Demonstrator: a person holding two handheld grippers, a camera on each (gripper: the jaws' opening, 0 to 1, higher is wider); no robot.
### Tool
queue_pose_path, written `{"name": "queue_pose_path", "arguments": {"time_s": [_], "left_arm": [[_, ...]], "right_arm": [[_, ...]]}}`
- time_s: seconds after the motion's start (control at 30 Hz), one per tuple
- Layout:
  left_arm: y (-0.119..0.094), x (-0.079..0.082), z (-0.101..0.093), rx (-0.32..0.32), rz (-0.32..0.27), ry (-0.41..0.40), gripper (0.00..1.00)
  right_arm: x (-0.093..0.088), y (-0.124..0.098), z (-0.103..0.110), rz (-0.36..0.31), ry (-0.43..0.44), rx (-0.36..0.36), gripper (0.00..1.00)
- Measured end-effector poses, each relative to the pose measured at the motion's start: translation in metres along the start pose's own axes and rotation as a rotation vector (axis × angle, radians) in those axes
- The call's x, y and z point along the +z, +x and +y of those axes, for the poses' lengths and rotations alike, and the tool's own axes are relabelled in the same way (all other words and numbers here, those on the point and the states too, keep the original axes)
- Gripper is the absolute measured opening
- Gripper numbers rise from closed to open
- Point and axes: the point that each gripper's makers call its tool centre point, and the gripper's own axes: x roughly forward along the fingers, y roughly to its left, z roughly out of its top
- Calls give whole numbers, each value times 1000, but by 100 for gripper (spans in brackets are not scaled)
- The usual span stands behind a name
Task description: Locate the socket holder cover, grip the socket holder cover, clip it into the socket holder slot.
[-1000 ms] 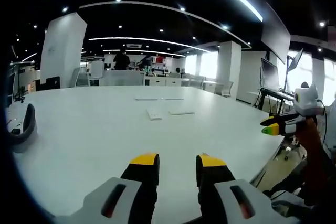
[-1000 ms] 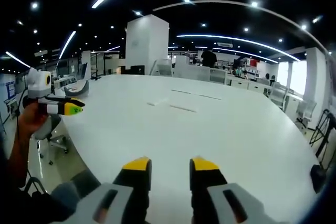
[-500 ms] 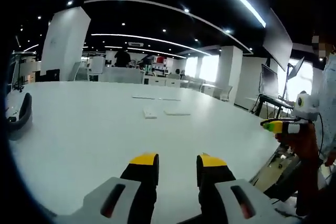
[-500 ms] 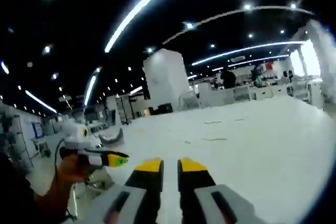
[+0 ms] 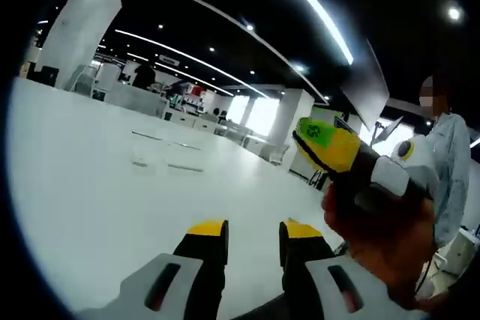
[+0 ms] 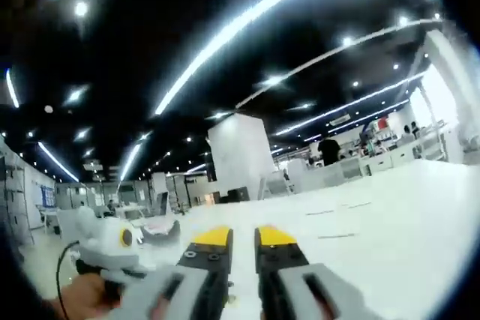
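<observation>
On the table side: the broad white matte tabletop (image 5: 90, 185) is running flat and bare-looking under both tools, with a few small flat white strips (image 5: 169, 161) lying far out near its middle.
Change: both views are tilting upward versus a second ago; ceiling light strips are now taking far more of each picture, and the two tools are coming much closer together.
Left gripper (image 5: 253, 231): grey moulded body with black jaws and yellow tips is pointing over the table; jaws are standing slightly apart, nothing between them.
Right gripper (image 6: 241, 237): same build; jaws are nearly closed, a narrow gap showing, nothing between them. In the left gripper view it is looming large at the right (image 5: 324, 140), yellow-green tip forward, the person's hand (image 5: 375, 234) wrapping its handle.
Cover location: the socket holder cover is probably among those distant strips, well apart from both tools; too small to tell which one it is.
Task meaning: locating is not settled and gripping is not yet begun; the hands are looking mid-reposition, not approaching.
Materials: strips are looking like thin rigid plastic, flat and low, likely needing an edge pinch.
</observation>
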Motion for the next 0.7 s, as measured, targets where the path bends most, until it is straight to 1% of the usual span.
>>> {"name": "queue_pose_path", "arguments": {"time_s": [0.03, 0.07, 0.1, 0.13, 0.17, 0.2, 0.27, 0.33, 0.37, 0.43, 0.5, 0.57, 0.67, 0.7], "left_arm": [[-10, 0, 14, 65, -3, 29, 28], [-18, 1, 29, 129, 5, 69, 28], [-23, 1, 43, 172, 27, 105, 29], [-26, 0, 50, 195, 46, 115, 30], [-27, -1, 54, 196, 59, 115, 32], [-26, -1, 54, 188, 59, 112, 32], [-27, -3, 53, 185, 52, 98, 32], [-26, -5, 51, 179, 52, 89, 30], [-27, -7, 52, 183, 59, 93, 30], [-30, -8, 56, 197, 59, 100, 29], [-35, -7, 60, 219, 56, 106, 30], [-37, -5, 61, 230, 52, 118, 30], [-37, -5, 60, 233, 55, 140, 31], [-36, -3, 63, 234, 58, 141, 31]], "right_arm": [[-10, -6, -10, 71, -49, -25, 20], [-21, -13, -23, 139, -90, -67, 23], [-27, -18, -36, 186, -122, -113, 25], [-33, -23, -47, 232, -146, -141, 26], [-35, -24, -52, 250, -149, -151, 26], [-35, -25, -54, 251, -140, -153, 26], [-36, -22, -52, 254, -114, -127, 27], [-41, -20, -51, 278, -135, -129, 28], [-43, -20, -51, 290, -145, -134, 28], [-46, -27, -57, 316, -168, -155, 28], [-49, -31, -63, 332, -178, -174, 28], [-55, -36, -63, 339, -181, -181, 28], [-56, -37, -61, 352, -170, -174, 29], [-56, -37, -61, 355, -168, -174, 29]]}}
